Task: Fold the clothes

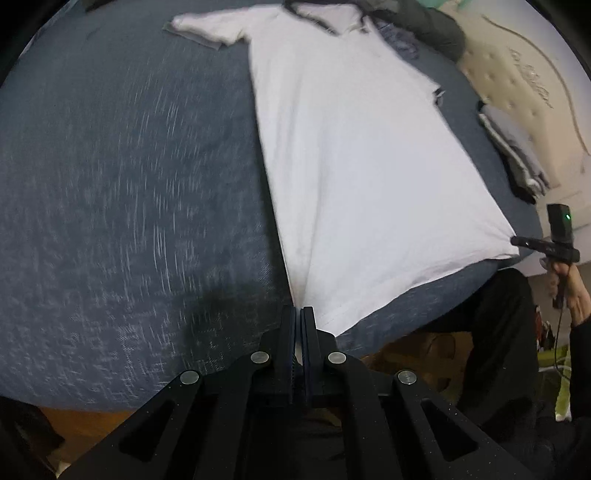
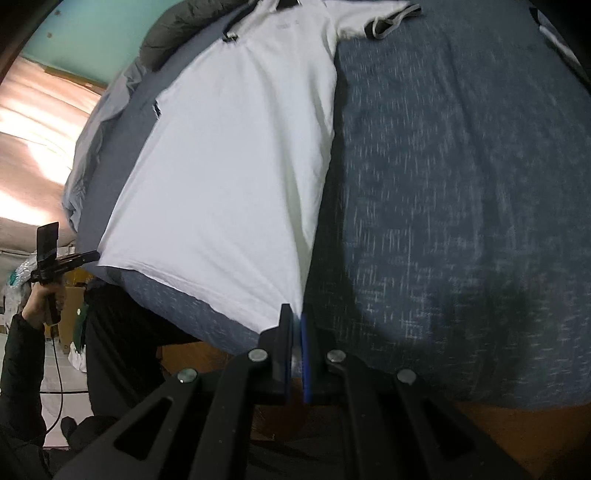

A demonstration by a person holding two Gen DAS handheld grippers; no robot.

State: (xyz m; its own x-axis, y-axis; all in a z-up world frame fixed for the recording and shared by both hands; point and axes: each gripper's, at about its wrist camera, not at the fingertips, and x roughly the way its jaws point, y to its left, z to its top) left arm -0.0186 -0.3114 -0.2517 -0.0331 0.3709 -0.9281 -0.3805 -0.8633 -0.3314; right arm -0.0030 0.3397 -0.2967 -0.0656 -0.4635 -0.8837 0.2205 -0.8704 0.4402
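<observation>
A white short-sleeved shirt (image 1: 354,147) with a dark collar lies stretched out lengthwise on the blue bed cover (image 1: 129,184). In the left wrist view, my left gripper (image 1: 300,310) is shut on the near hem corner, which it lifts slightly into a taut point. My right gripper (image 1: 515,242) pinches the other hem corner at the bed's edge. The right wrist view shows the same from the other side. There my right gripper (image 2: 294,314) is shut on white cloth, and my left gripper (image 2: 96,254) holds the far corner of the shirt (image 2: 236,166).
A stack of folded clothes (image 1: 517,155) lies by the cream padded headboard (image 1: 524,74). A dark jacket (image 1: 432,26) sits beyond the collar, with a grey blanket (image 2: 96,147) beside it. The person's black trousers (image 1: 498,332) stand at the bed's near edge, above a wooden floor.
</observation>
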